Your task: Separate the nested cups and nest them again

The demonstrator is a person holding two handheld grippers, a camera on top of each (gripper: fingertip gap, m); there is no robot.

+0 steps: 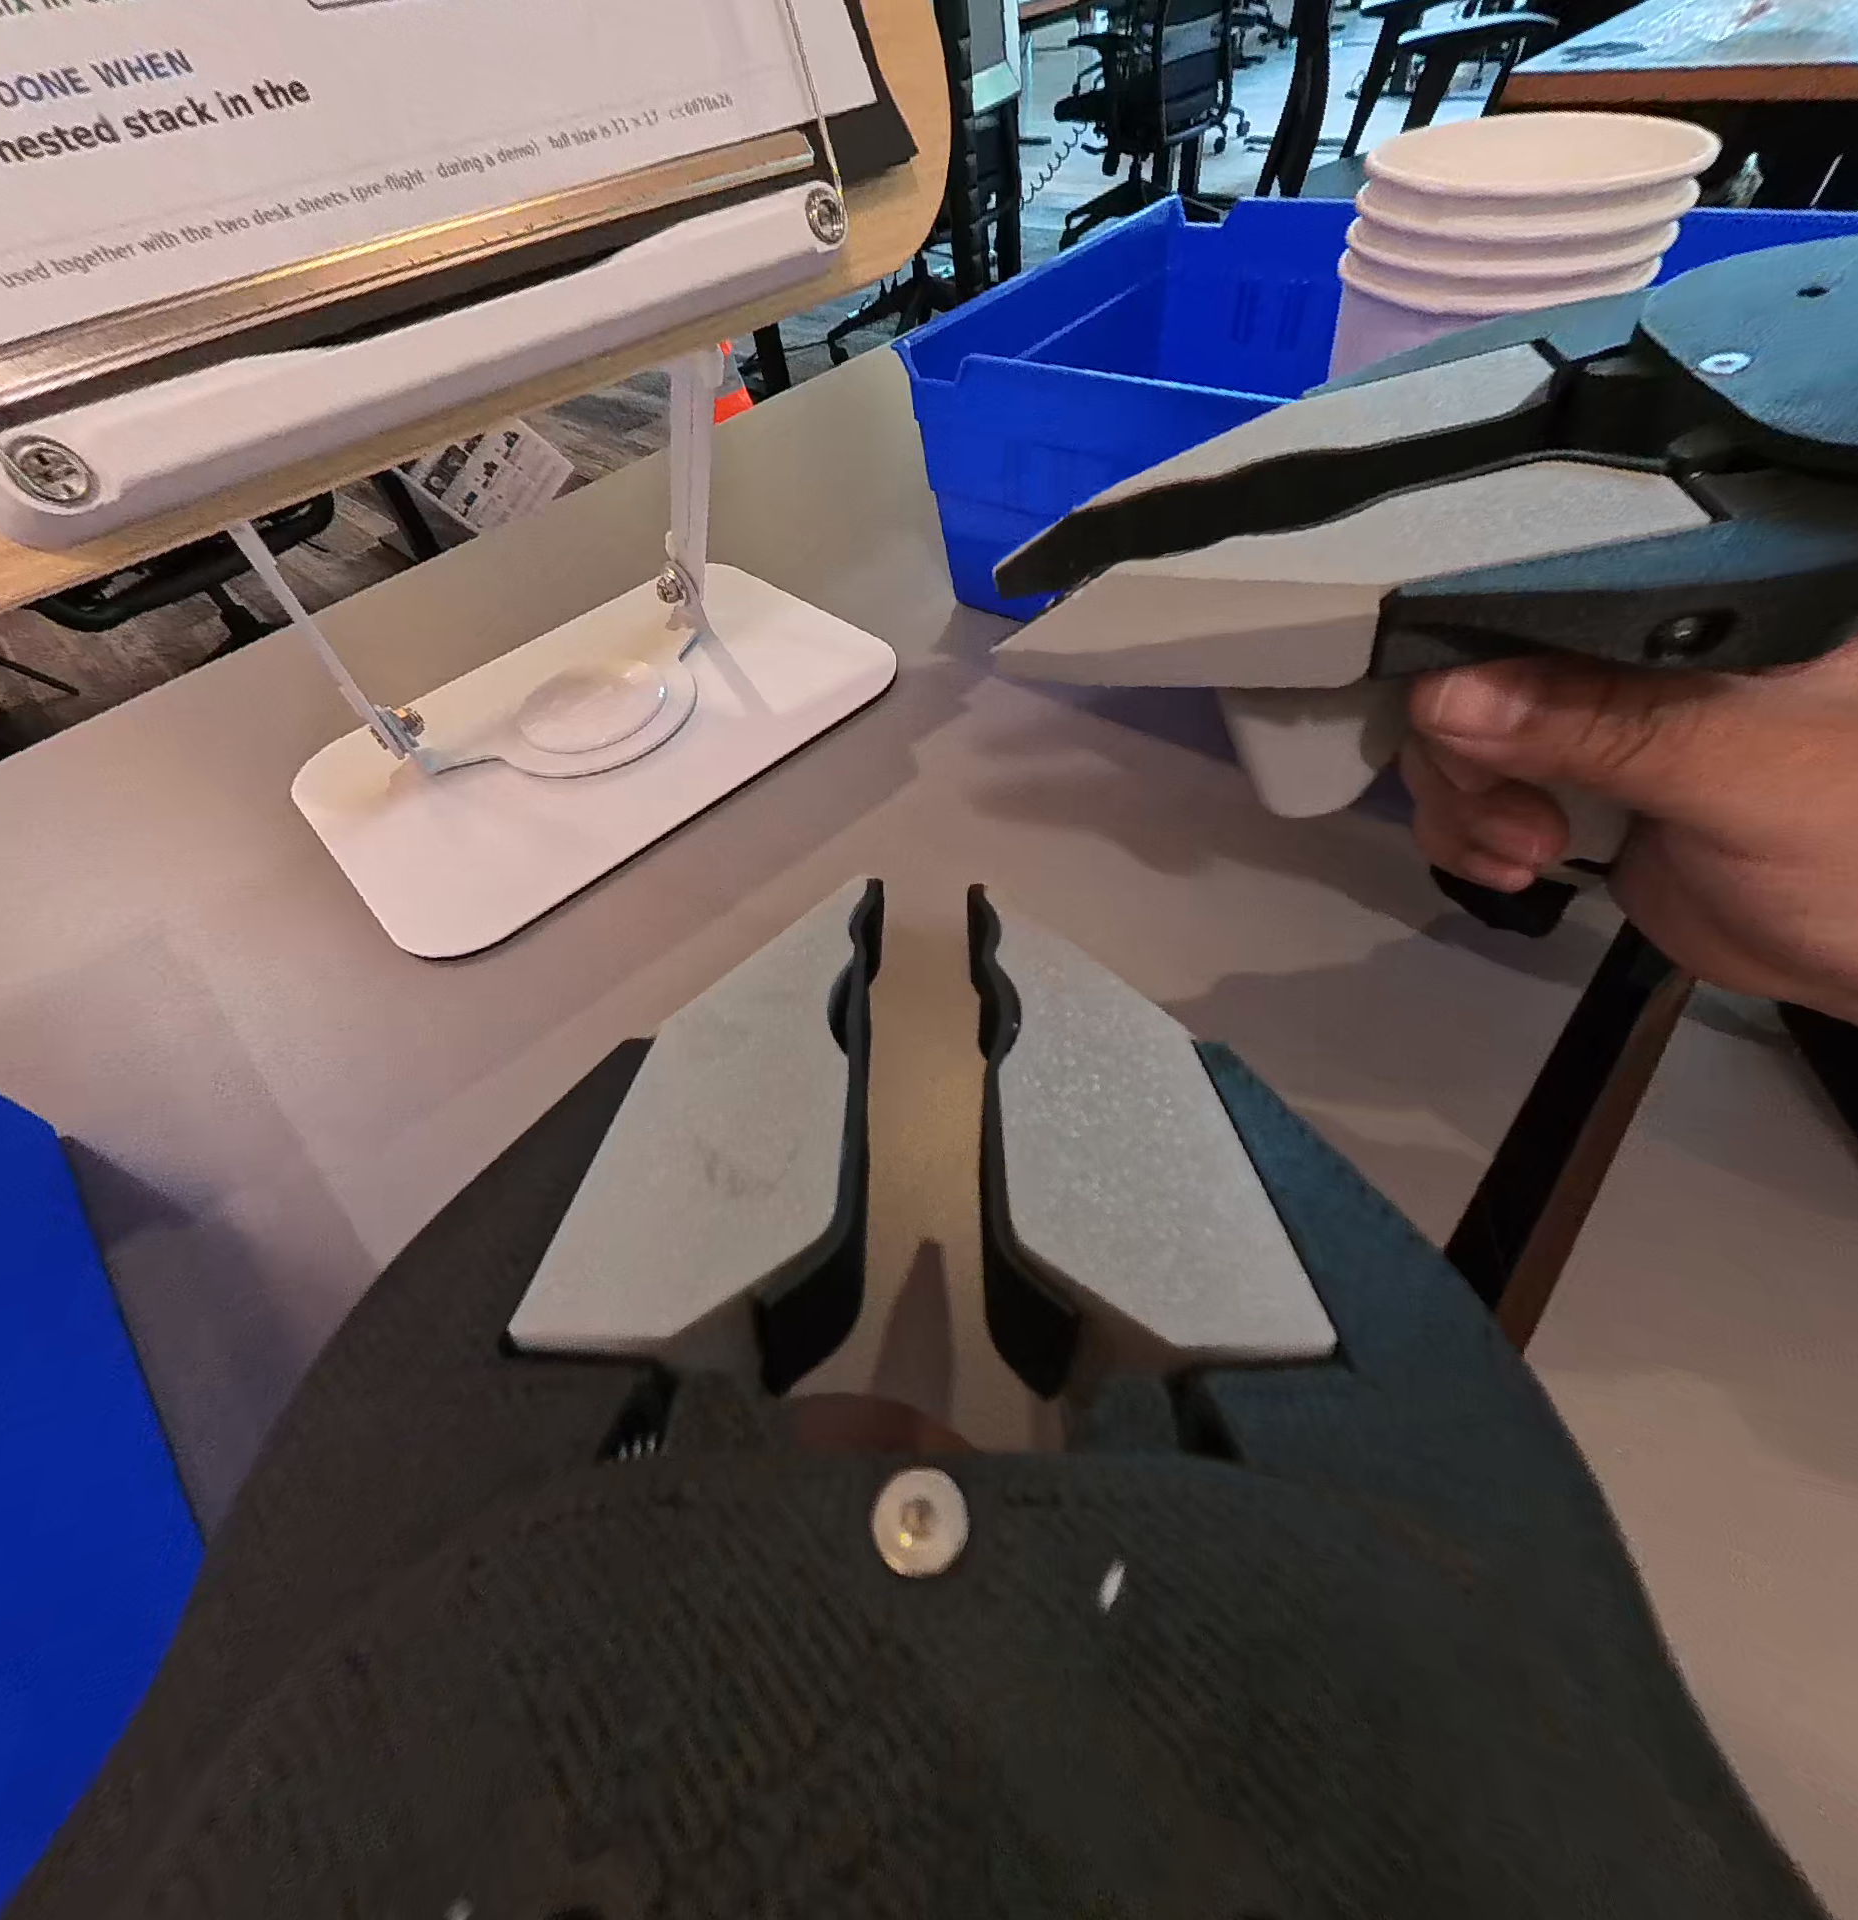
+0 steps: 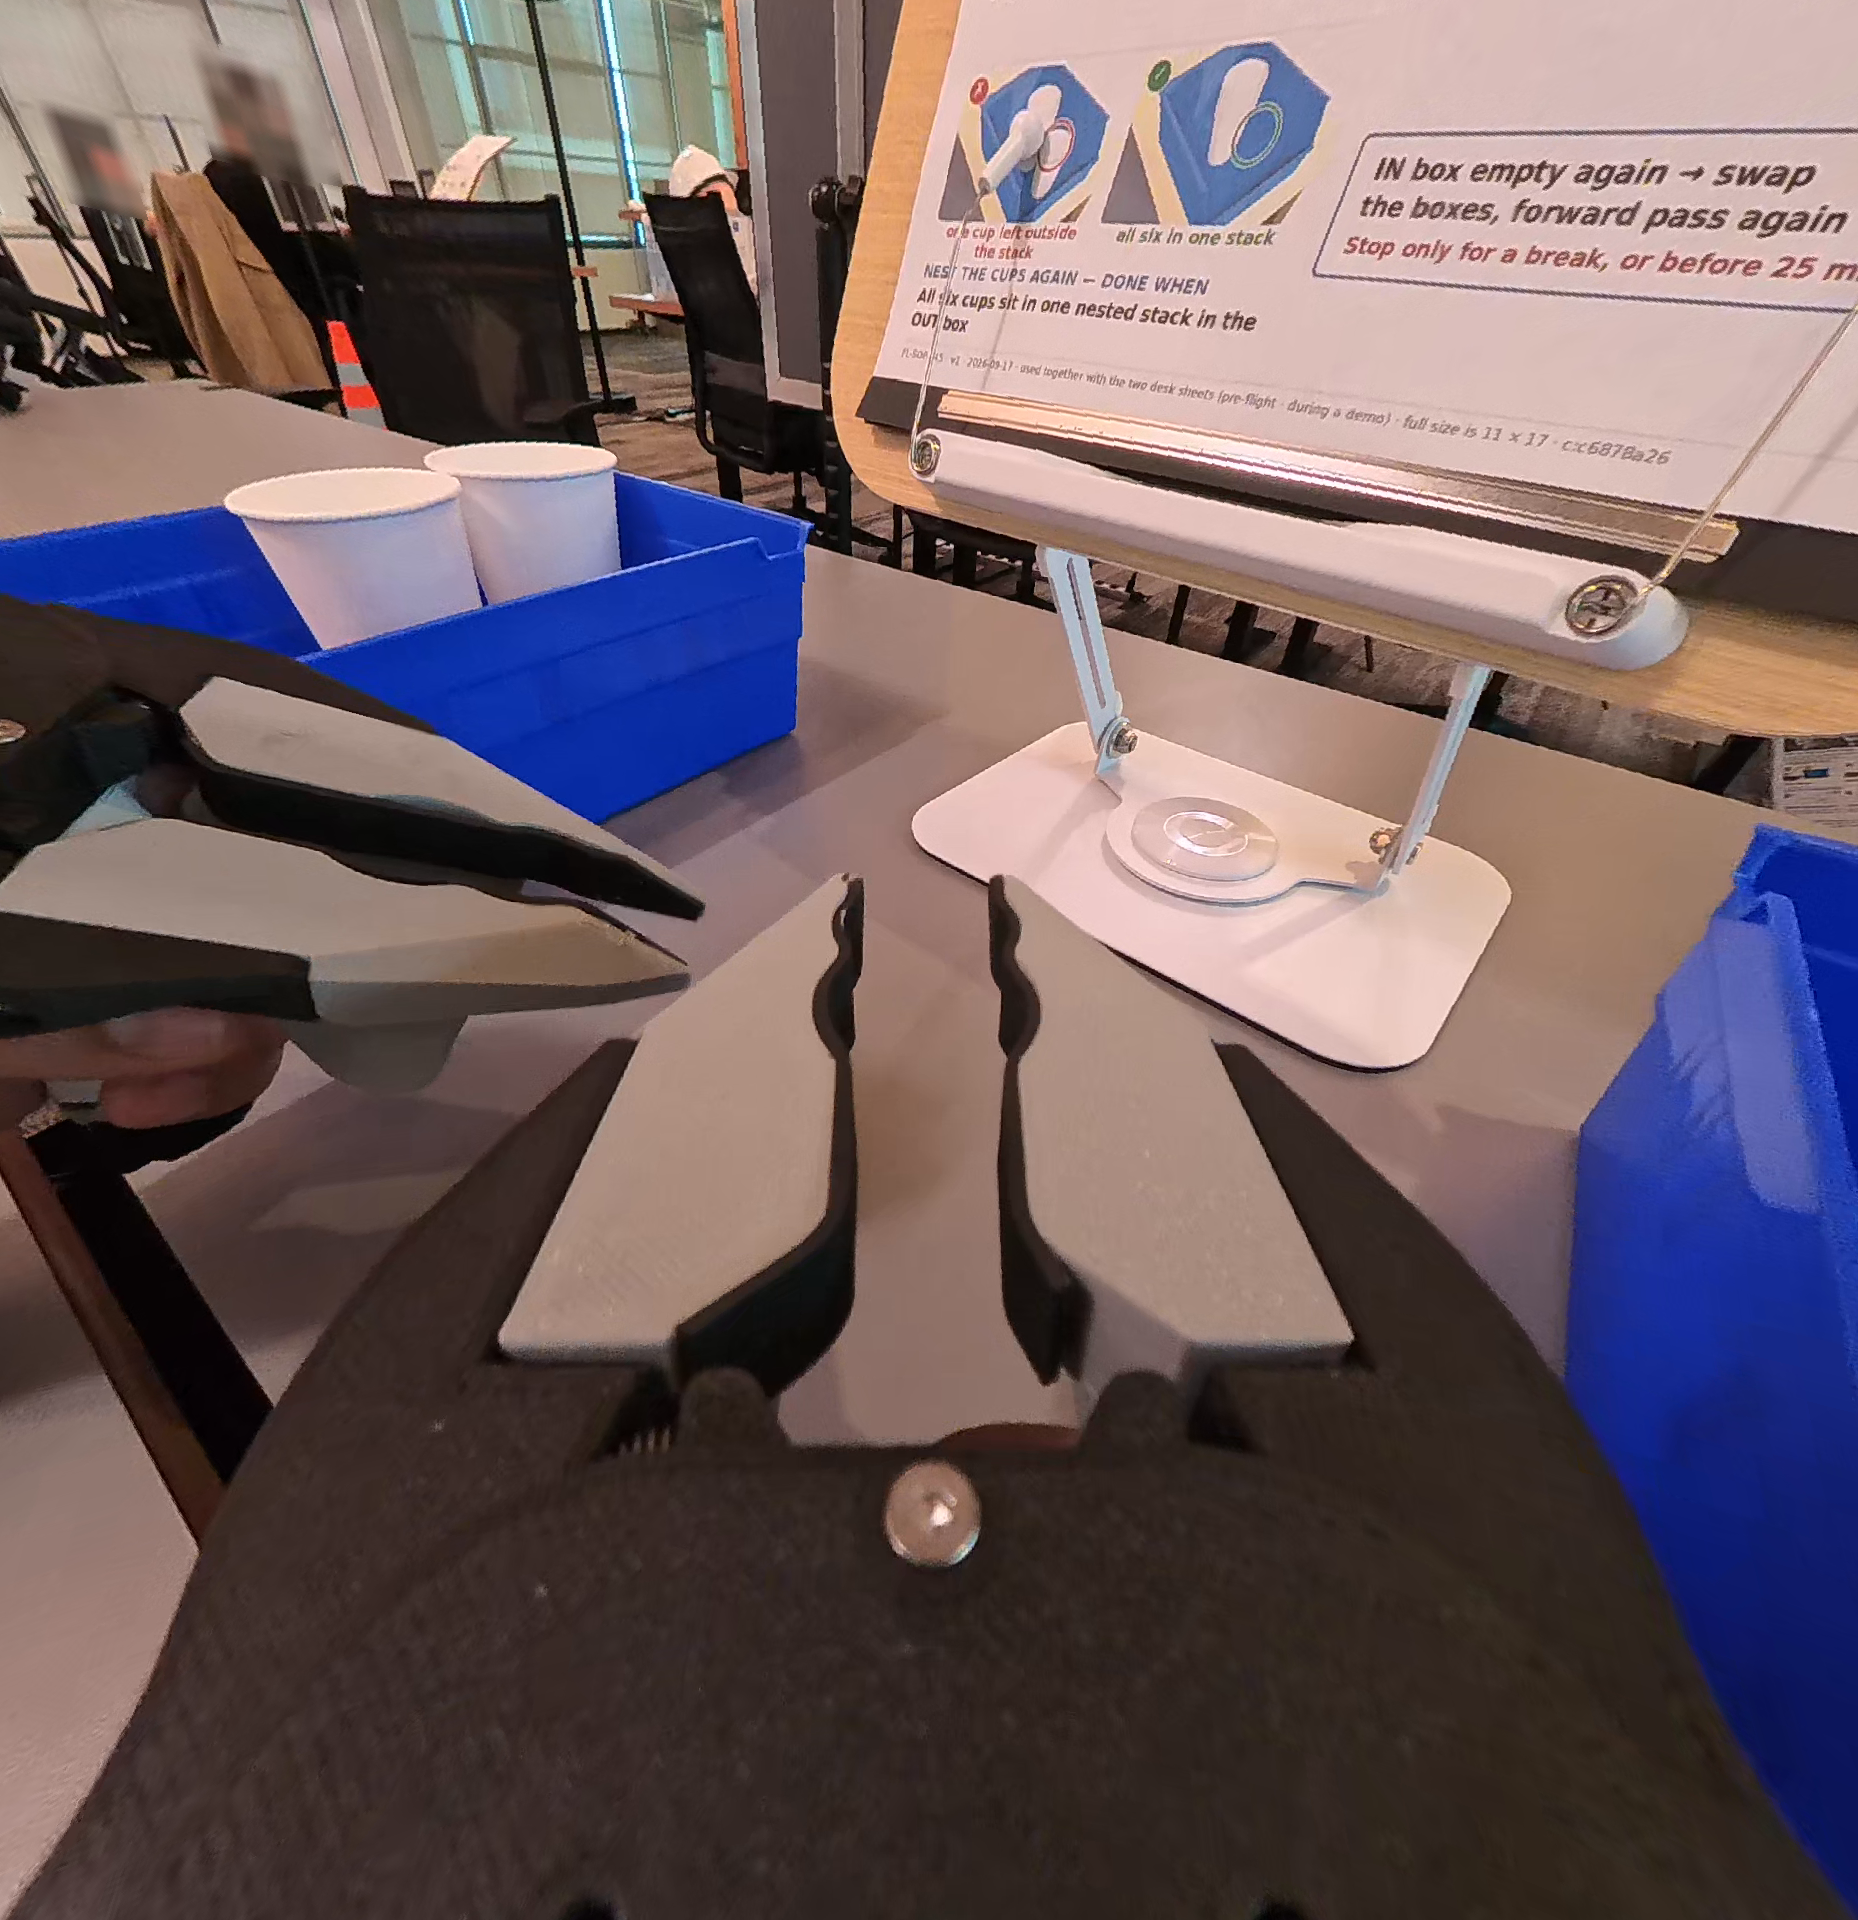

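Hovering: left tongs (image 1: 925, 902) slightly apart | right tongs (image 2: 923, 896) slightly apart | both over bare table (image 1: 177, 935)

A big room sits behind the grey table (image 2: 883, 665) — black chairs (image 2: 468, 312) stand in rows, and tall windows (image 2: 551, 83) let in bright daylight. An orange and white cone (image 2: 356, 376) stands on the dark floor (image 1: 883, 312) — more desks (image 1: 1673, 62) wait farther back.
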